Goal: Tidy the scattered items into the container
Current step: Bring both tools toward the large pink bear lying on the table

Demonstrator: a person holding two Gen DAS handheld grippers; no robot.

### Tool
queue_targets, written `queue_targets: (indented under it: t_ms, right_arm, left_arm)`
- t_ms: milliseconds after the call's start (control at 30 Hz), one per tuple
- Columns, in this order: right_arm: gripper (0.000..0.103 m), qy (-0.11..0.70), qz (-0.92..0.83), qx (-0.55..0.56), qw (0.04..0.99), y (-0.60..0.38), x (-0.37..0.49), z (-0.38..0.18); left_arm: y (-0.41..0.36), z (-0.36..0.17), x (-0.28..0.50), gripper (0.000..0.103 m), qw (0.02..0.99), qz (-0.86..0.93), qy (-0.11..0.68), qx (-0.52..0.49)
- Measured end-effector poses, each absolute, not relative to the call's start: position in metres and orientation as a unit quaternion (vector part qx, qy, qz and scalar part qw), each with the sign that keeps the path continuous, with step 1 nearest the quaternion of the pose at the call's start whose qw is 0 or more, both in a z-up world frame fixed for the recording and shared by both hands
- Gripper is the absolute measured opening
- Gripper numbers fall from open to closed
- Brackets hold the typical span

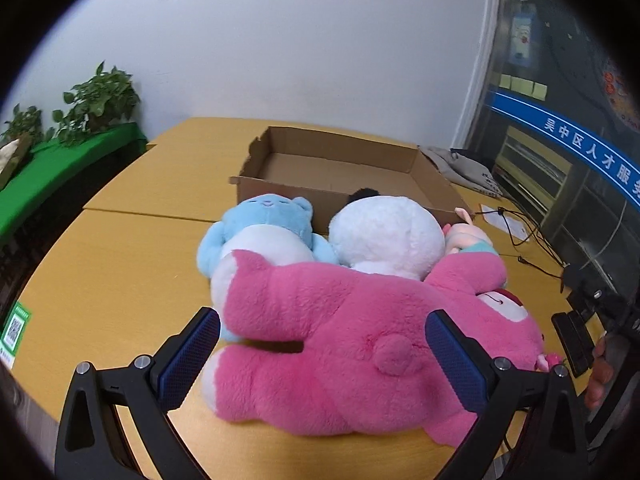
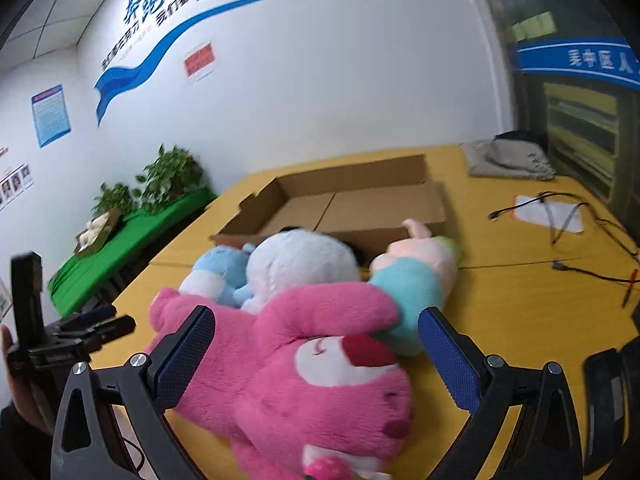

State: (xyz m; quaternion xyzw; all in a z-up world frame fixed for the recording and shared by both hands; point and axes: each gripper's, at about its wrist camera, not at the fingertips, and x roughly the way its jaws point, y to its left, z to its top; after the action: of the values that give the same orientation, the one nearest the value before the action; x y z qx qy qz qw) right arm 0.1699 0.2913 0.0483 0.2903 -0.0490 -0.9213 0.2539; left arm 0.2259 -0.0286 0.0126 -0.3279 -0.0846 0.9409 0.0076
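**Plush toys grouped before the empty box**

The yellow wooden tabletop (image 1: 120, 248) met a white wall; potted green plants (image 1: 100, 100) stood at 10 o'clock. The shallow brown cardboard box (image 1: 344, 168) sat at 12 o'clock, with the big pink plush bear (image 1: 352, 340), light-blue plush bear (image 1: 260, 224) and white round plush toy (image 1: 388, 236) touching in front of it.

The left gripper (image 1: 324, 354) and right gripper (image 2: 316, 356) were both released, straddling the pink bear. Only the right view showed the bear's face and the blue wall lettering (image 2: 148, 8).
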Motion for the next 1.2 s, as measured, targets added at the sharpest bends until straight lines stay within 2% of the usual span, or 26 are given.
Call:
queue_targets:
  t_ms: [267, 533, 800, 1200]
  right_arm:
    - [0.103, -0.018, -0.914, 0.335, 0.227, 0.271, 0.175, 0.022]
    - [0.103, -0.068, -0.926, 0.347, 0.13, 0.287, 0.21, 0.015]
    - [0.103, -0.069, -0.933, 0.345, 0.072, 0.286, 0.233, 0.028]
    - [0.103, -0.034, -0.933, 0.341, 0.109, 0.283, 0.22, 0.03]
  left_arm:
    - [-0.025, 0.011, 0.24, 0.102, 0.015, 0.937, -0.08, -0.34]
    - [-0.032, -0.006, 0.22, 0.102, 0.105, 0.921, -0.061, -0.371]
    - [-0.028, -0.018, 0.217, 0.102, 0.157, 0.906, -0.074, -0.385]
    - [-0.023, -0.01, 0.228, 0.102, 0.134, 0.91, -0.08, -0.384]
